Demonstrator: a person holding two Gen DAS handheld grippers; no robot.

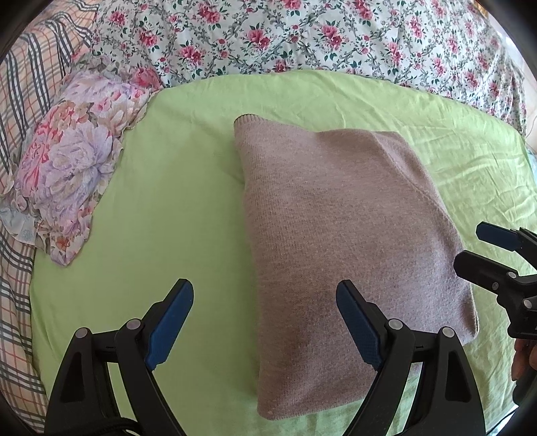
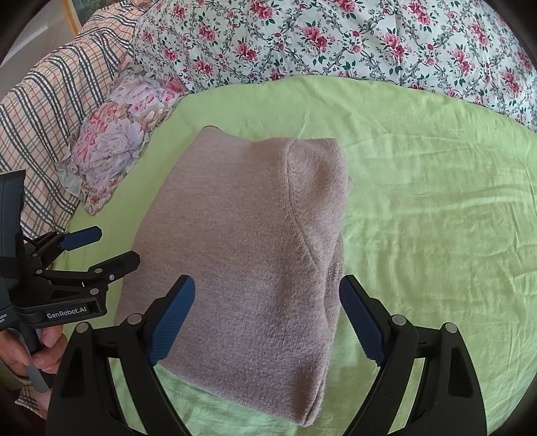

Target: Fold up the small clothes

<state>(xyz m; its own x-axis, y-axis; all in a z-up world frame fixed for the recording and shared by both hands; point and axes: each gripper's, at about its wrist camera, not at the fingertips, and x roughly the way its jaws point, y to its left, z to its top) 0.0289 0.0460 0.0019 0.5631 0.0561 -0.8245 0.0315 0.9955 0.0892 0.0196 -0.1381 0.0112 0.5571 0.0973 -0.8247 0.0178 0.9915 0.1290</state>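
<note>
Covering the bed, a green sheet point(image 1: 188, 208) bears a folded sweater point(image 1: 339, 234); both tools wide, empty.

A bed filled both views, spread with a light green sheet point(image 1: 188, 187) that was creased, most heavily toward 3 o'clock. Beyond it, from about 11 to 2 o'clock, lay a white quilt printed with pink roses and dark leaves point(image 1: 302, 37), its edge overlapping the sheet. At 9 to 10 o'clock sat a frilled pillow with large lilac and pink flowers point(image 1: 74, 161), touching the sheet's edge. Behind and beside it, along the 8 to 10 o'clock rim, ran a peach cloth checked with dark stripes point(image 2: 57, 107). Soft, even daylight fell on everything, with only faint shadows. In the right wrist view, a pale strip of wall or frame point(image 2: 63, 20) showed at 11 o'clock, too blurred to identify.
</note>
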